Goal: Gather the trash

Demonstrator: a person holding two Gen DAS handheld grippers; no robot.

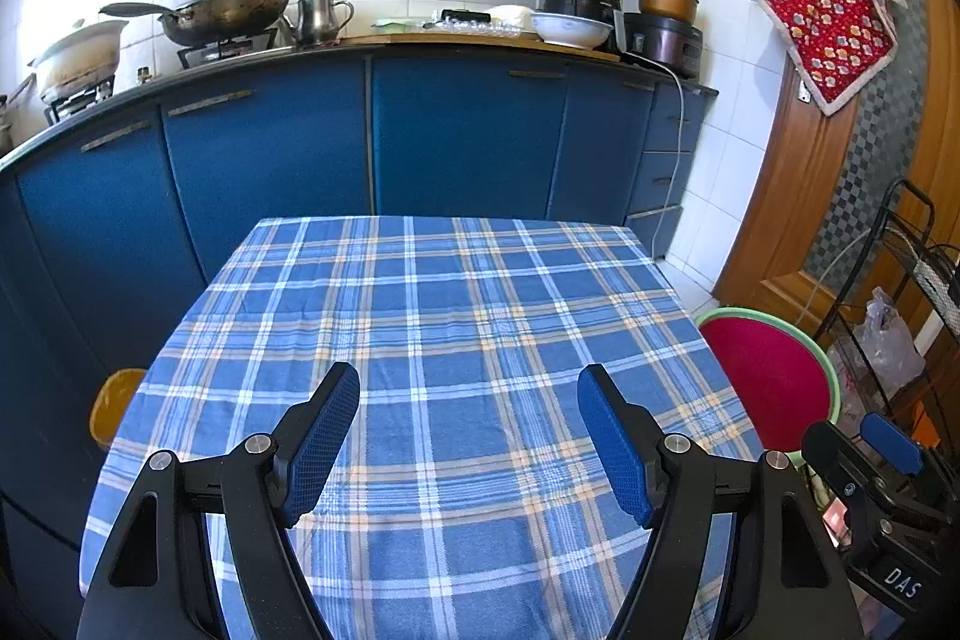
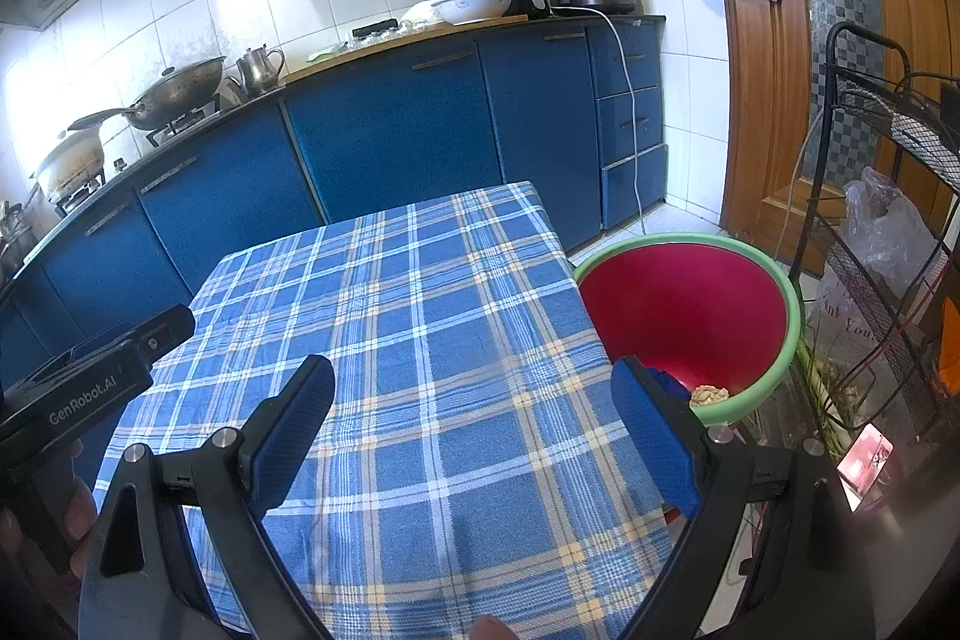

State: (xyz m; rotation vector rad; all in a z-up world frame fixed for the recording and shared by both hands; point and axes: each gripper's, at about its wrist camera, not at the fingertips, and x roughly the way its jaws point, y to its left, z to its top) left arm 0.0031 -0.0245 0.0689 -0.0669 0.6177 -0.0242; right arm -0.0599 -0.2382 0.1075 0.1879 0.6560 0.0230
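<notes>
- Blue plaid tablecloth [image 1: 456,340] covers the table under both my grippers, and I see no scrap lying on it
- My left gripper [image 1: 468,436] hangs over the near part of the cloth with its jaws spread wide and nothing between the blue pads [image 1: 321,445]
- My right gripper [image 2: 474,424] sits over the cloth's right side, jaws likewise spread and empty; its right finger [image 2: 654,442] overlaps the table edge
- Trash I can find is inside the red bin [image 2: 690,304] with the green rim, standing on the floor just beside the table's right edge: a pale crumpled lump [image 2: 710,394] low in the bin, with a blue scrap [image 2: 672,383] touching it
- From the left wrist view I see the same bin [image 1: 762,370] to the right of the table, near a black wire rack [image 1: 900,280]
- Behind the table run blue cabinets [image 1: 468,130] with a wok [image 1: 228,13] on the stove
</notes>
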